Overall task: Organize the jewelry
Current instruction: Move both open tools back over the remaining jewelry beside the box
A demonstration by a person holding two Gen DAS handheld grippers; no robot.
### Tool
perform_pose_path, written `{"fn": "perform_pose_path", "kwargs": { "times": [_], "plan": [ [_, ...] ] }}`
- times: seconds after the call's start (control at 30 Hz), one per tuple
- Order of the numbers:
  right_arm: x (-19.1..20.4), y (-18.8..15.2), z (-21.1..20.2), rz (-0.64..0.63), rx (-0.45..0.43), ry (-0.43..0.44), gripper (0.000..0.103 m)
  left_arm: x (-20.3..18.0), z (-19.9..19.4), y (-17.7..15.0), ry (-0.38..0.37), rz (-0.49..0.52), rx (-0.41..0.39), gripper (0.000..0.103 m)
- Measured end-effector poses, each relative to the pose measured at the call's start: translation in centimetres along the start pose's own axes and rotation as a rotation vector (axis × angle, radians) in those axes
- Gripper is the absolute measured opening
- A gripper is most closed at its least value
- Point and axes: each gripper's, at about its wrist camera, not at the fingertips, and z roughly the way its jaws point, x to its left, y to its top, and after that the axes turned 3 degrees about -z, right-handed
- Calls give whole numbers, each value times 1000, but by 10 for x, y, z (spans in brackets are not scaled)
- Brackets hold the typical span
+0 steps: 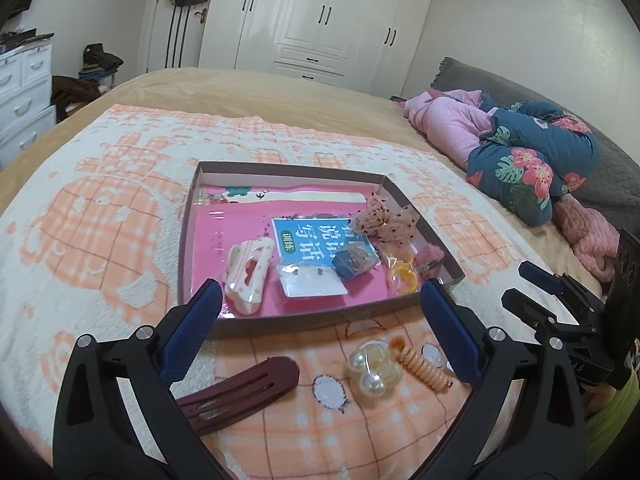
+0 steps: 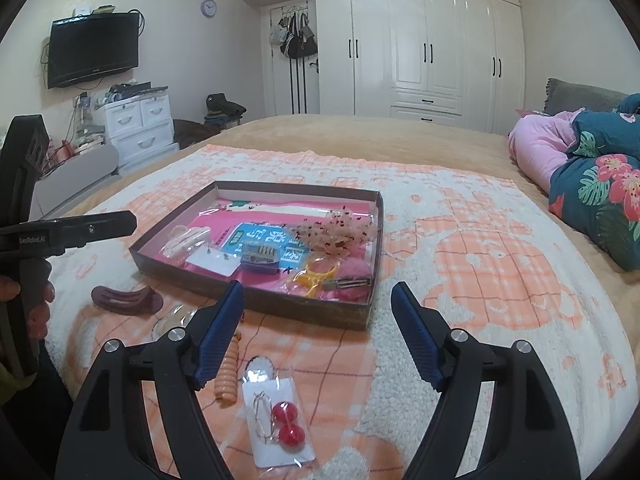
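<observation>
Nearest to my left camera lies the dark red hair clip [image 1: 240, 390], flat on the blanket just under the left gripper [image 1: 320, 330]. Its fingers are spread wide and nothing is between them. Beside the clip, more to the right, I see the pearl hair tie [image 1: 370, 368] and the orange spiral tie [image 1: 420, 368], touching or almost touching each other.

My right gripper [image 2: 318, 334] is released as well, its fingers apart and empty. Under it lies the card with red ball earrings [image 2: 280, 424] in a clear bag, and the orange spiral tie is just beside the left finger.

Further out stands the shallow cardboard box [image 1: 320, 314], its near wall close to both grippers. Inside I can see a white claw clip [image 1: 248, 276], an earring card [image 1: 312, 282], a small blue box [image 1: 352, 264], a yellow ring-shaped piece [image 1: 402, 278], a dotted bow [image 1: 384, 220] and something pink and fluffy [image 1: 430, 258]. All rest on a pink sheet with a blue booklet on it.

I judge that the sorting is partly done: several pieces are in the box and four are left on the orange-and-white blanket [image 1: 100, 240]. The step in hand seems to be choosing the next piece. For the next move I would lower one gripper onto a loose item, perhaps the earring card for the right one, close gently on its thin edge, and carry it over the box wall. The flat clip may be hard to catch on the soft blanket.
</observation>
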Motion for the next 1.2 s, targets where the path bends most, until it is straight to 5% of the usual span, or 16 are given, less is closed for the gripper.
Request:
{"fn": "perform_pose_path", "kwargs": {
  "times": [1.2],
  "plan": [
    [21, -37, -21, -39, 100, 6, 74, -29, 8, -44, -44, 87, 94, 91]
  ]
}}
